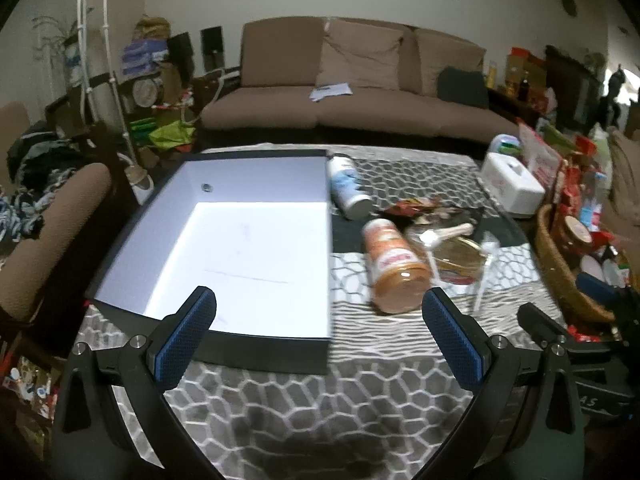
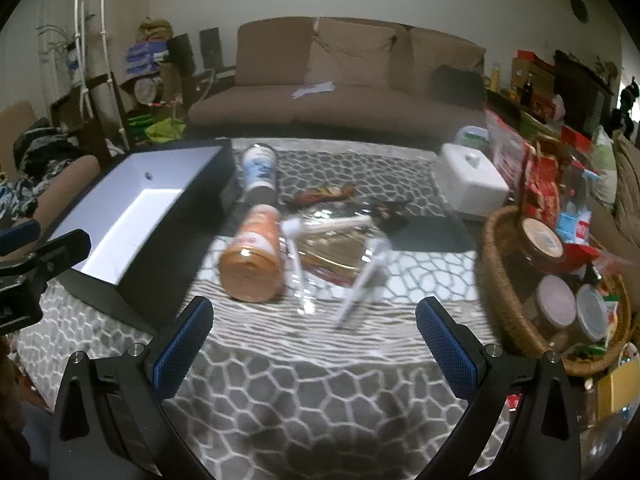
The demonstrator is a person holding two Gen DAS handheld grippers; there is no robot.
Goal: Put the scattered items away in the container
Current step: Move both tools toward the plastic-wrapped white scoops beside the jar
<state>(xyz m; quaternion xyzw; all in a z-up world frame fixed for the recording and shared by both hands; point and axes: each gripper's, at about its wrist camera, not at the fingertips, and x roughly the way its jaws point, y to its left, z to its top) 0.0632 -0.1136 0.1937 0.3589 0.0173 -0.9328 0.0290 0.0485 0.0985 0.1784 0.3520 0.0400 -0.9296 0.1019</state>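
Observation:
A dark box with a white inside [image 1: 248, 248] stands empty on the patterned cloth; it also shows in the right wrist view [image 2: 132, 216]. To its right lie an orange jar [image 1: 394, 266] [image 2: 254, 258], a white and blue bottle [image 1: 347, 186] [image 2: 261, 174], a snack wrapper [image 1: 412, 205] [image 2: 324, 194] and a clear plastic bag with white handles [image 1: 456, 256] [image 2: 340, 252]. My left gripper [image 1: 320, 340] is open and empty at the box's near edge. My right gripper [image 2: 314, 342] is open and empty, just short of the jar and bag.
A wicker basket [image 2: 500, 272] full of jars and packets stands at the right. A white tissue box [image 2: 472, 184] sits at the back right. A brown sofa [image 1: 360, 80] is behind the table, with clutter to the left.

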